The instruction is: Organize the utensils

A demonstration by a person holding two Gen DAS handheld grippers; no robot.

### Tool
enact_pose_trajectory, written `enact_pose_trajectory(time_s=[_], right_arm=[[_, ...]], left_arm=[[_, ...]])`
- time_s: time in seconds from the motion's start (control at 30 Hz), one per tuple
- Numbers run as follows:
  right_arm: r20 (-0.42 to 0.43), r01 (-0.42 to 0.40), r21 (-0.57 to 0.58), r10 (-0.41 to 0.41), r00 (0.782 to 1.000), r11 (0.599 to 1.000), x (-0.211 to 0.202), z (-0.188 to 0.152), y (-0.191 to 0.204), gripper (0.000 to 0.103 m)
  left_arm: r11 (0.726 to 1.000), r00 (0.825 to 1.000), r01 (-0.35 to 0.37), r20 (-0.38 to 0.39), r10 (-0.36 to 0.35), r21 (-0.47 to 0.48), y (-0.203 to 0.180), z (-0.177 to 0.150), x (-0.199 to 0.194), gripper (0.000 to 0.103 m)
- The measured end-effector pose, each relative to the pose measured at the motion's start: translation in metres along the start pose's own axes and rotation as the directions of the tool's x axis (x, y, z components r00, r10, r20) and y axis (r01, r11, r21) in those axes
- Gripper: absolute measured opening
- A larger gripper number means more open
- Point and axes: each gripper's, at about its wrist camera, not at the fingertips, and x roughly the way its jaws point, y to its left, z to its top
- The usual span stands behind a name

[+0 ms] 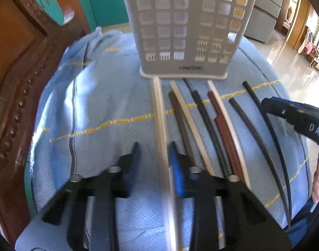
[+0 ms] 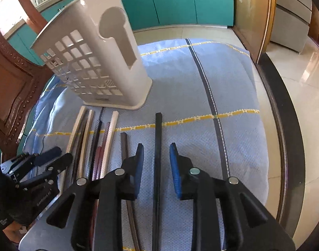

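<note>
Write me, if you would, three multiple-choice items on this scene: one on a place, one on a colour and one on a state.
1. Where does the utensil holder stand?
A. In a sink. B. On the blue cloth. C. On a shelf.
2. What colour is the chopstick between the right tongs?
A. White. B. Red. C. Black.
3. How are the right tongs?
A. Open, astride the chopstick. B. Shut on it. C. Gripping the holder.
Answers: B, its base sits on the cloth; C, the stick is dark throughout; A, cloth shows on either side of it between the pads.
</note>
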Motion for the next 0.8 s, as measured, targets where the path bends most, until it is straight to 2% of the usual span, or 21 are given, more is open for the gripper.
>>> enact_pose_trajectory(time_s=[0.07, 0.17, 0.5, 0.63, 0.8], right_arm=[[-0.017, 0.0, 0.018, 0.0, 1.0, 1.0, 0.004, 0.001, -0.005, 0.026], [-0.028, 0.008, 0.03, -0.007, 1.0, 1.0, 0.007, 0.002, -0.009, 0.026], [-0.022, 0.029, 0.006, -0.029, 0.999, 1.0, 0.009, 0.001, -0.001, 0.029], [-0.021, 0.028, 0.006, -0.027, 0.999, 1.0, 0.008, 0.0, 0.0, 0.03], [-0.021, 0.02, 0.007, -0.019, 1.0, 1.0, 0.007, 0.0, -0.001, 0.03]], left_arm=[[1.0, 1.0, 0.009, -0.001, -0.009, -0.001, 0.0, 0.001, 0.0, 0.014], [1.0, 1.0, 0.021, -0.005, -0.021, -0.013, 0.005, -0.001, -0.001, 0.012], [0.994, 0.995, 0.097, 0.023, -0.096, -0.049, 0.024, -0.004, -0.019, 0.012], [0.993, 0.995, 0.098, 0.021, -0.096, -0.073, 0.025, -0.008, -0.021, 0.012], [0.993, 0.998, 0.064, -0.003, -0.064, -0.095, 0.033, -0.011, -0.015, 0.013]])
